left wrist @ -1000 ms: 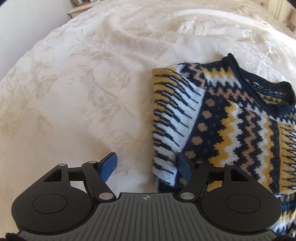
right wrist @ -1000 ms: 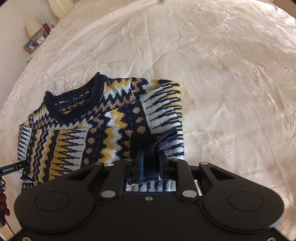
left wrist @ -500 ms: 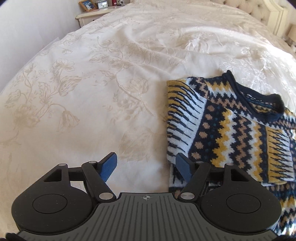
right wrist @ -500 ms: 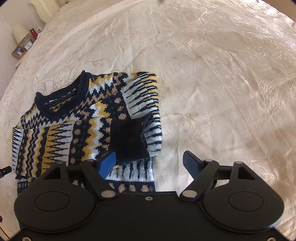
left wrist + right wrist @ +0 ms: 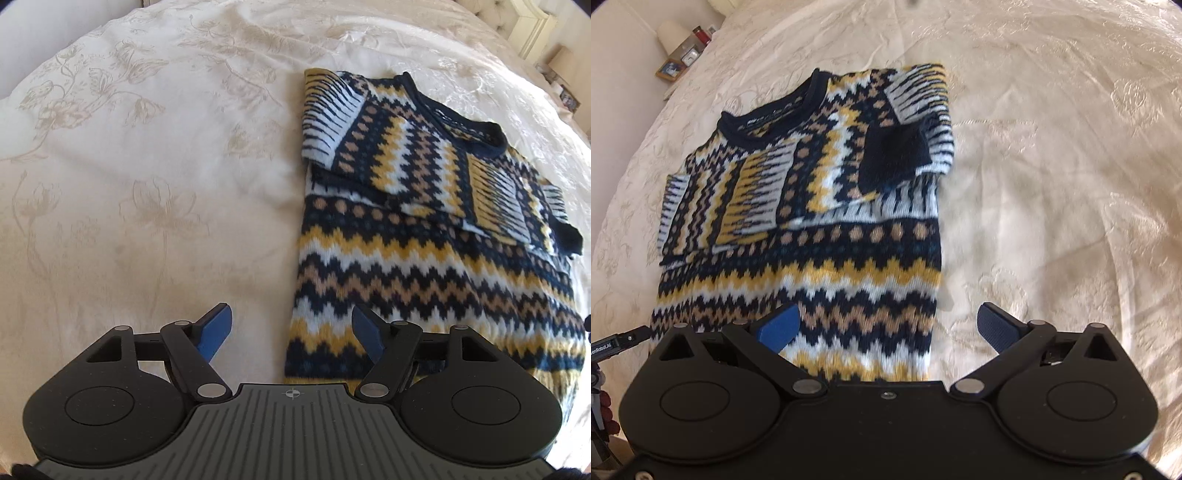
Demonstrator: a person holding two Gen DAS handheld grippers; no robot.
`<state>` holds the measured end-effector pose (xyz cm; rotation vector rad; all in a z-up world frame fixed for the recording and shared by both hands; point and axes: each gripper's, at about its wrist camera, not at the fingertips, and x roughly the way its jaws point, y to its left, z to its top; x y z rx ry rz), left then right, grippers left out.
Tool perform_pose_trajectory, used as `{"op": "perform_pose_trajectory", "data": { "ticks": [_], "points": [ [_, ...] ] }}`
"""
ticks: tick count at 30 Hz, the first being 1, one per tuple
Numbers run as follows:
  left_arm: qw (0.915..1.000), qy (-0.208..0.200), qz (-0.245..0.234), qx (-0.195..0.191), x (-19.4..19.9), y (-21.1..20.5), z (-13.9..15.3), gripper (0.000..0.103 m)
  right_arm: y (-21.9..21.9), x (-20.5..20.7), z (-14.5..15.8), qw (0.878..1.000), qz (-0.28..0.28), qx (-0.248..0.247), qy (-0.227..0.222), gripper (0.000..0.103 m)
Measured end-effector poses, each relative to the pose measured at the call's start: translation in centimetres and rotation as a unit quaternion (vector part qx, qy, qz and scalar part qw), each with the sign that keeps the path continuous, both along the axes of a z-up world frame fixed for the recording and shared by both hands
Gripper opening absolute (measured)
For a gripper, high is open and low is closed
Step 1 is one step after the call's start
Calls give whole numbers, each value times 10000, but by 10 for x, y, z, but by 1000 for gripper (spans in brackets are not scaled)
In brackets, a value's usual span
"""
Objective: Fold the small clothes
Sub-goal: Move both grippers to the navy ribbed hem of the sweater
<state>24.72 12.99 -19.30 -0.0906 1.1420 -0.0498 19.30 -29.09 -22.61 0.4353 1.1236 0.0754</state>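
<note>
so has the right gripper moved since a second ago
Yes. The right gripper let go of the dark cuff and backed toward the sweater's hem, jaws now open.

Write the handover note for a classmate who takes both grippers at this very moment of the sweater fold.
Left gripper: open, empty, at the sweater's bottom-left corner, near the hem.
Right gripper: open, empty, at the bottom-right corner of the hem.
The sweater lies flat on the cream bedspread, neckline on the far side.
Done: both sleeves lie folded in across the chest; the navy cuff rests on top.
Left: probably pinch both hem corners and carry the lower half up over the sleeves, then smooth it.
</note>
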Motion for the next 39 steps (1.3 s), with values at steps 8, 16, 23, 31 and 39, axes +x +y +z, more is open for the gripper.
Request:
{"op": "perform_pose_trajectory", "data": {
  "ticks": [8,16,23,31,39],
  "points": [
    [9999,83,19,-58,-51,-6,-3,71,7,-44,-10,9982,588,130,64,102],
    [9999,98,12,-42,-93,-15,-3,71,17,-78,-16,9940,1065,258,36,102],
    [9990,122,-422,-76,-119,-17,-6,71,32,-112,-12,9928,1172,205,-104,102],
    [9945,-60,-1038,-156,-143,-12,-8,71,49,-159,-11,9983,446,344,-140,102],
    [9919,-132,-1250,-190,-153,-8,-19,71,70,-193,0,9988,211,246,-366,102]
  ]
}}
